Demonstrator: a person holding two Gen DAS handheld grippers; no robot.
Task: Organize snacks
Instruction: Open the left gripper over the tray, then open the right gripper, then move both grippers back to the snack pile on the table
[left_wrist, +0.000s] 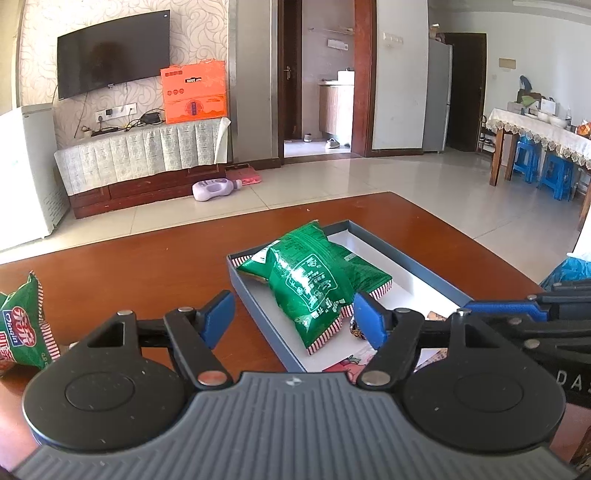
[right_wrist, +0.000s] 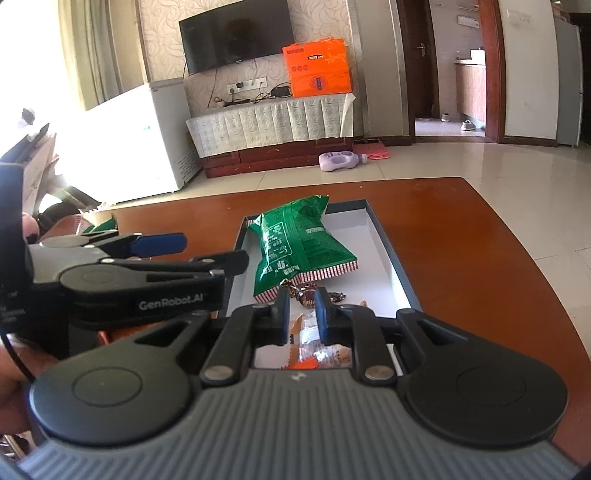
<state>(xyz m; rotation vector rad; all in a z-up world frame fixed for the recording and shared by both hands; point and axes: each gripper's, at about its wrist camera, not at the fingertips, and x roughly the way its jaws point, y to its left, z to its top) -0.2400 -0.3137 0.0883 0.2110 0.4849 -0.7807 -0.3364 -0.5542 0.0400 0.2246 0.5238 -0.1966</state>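
Note:
A shallow grey tray (left_wrist: 255, 295) with a white floor sits on the brown table (left_wrist: 147, 258). Two green snack bags (left_wrist: 306, 284) lie in it, one on the other; they also show in the right wrist view (right_wrist: 295, 243). Wrapped candies (right_wrist: 306, 293) and small packets lie at the tray's near end. Another green bag (left_wrist: 22, 325) lies on the table at the left. My left gripper (left_wrist: 293, 315) is open and empty over the tray's near left edge. My right gripper (right_wrist: 302, 314) hangs over the candies with a narrow gap between its pads, holding nothing.
The tray (right_wrist: 391, 254) lies lengthwise away from me. The left gripper (right_wrist: 155, 245) sits just left of it in the right wrist view. Beyond the table edge are tiled floor, a TV cabinet (left_wrist: 140, 162), a purple bottle (left_wrist: 214, 189) and a white freezer (right_wrist: 147, 136).

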